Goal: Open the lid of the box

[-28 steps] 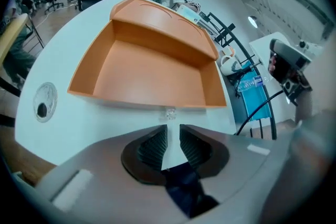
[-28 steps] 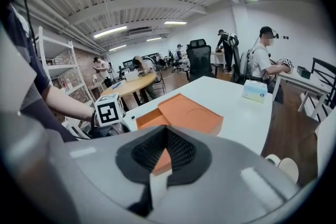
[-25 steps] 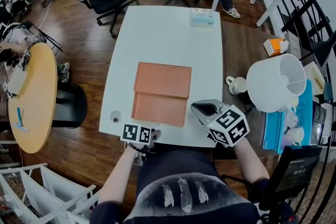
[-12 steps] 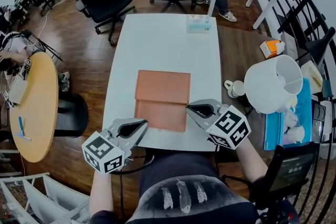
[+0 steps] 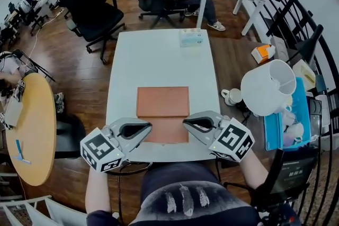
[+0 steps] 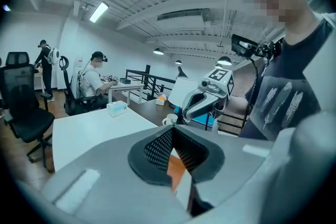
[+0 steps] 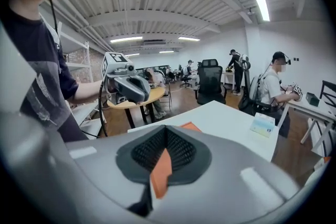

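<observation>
We hold both grippers low over the near edge of the table [image 5: 159, 55]. The box [image 5: 162, 102], flat and orange, lies on it just ahead of the jaws, reaching from one gripper to the other. The left gripper [image 5: 147, 127] has its tips at the box's near left corner. Its jaws are pressed together, and only a thin slit between them shows orange underneath. The right gripper [image 5: 186, 123] sits at the near right corner, its jaws likewise together, with a strip of orange showing through the gap below them. We cannot tell whether either pair pinches any part of the box.
</observation>
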`<state>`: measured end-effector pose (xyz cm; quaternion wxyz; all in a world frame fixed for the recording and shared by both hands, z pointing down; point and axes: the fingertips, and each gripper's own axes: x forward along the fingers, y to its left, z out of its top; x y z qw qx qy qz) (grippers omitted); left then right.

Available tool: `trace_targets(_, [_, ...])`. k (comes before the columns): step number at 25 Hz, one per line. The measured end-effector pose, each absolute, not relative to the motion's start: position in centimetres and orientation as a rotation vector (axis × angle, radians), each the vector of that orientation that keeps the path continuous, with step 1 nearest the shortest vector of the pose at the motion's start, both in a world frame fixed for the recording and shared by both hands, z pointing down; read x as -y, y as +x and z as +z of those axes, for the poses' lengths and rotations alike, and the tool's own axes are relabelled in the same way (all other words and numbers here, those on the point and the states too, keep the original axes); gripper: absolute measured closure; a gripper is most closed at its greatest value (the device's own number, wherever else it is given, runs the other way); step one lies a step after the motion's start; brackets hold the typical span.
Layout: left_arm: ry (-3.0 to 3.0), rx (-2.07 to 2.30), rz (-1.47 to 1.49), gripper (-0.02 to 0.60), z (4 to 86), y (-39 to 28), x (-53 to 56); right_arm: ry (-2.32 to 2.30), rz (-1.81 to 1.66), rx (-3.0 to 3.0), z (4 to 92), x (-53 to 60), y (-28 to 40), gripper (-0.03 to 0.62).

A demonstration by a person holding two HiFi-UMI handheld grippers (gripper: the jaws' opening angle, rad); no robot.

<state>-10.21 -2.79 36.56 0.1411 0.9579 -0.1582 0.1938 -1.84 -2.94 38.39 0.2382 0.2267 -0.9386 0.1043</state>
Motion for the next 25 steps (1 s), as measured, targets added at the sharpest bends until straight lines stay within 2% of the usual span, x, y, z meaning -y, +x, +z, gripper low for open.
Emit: trace_targets(25, [2.751,0.363,0.610,0.565,38.8,-12.5,3.2,0.732,0.346,2.495,39.2,2.8,-2.3,0.591])
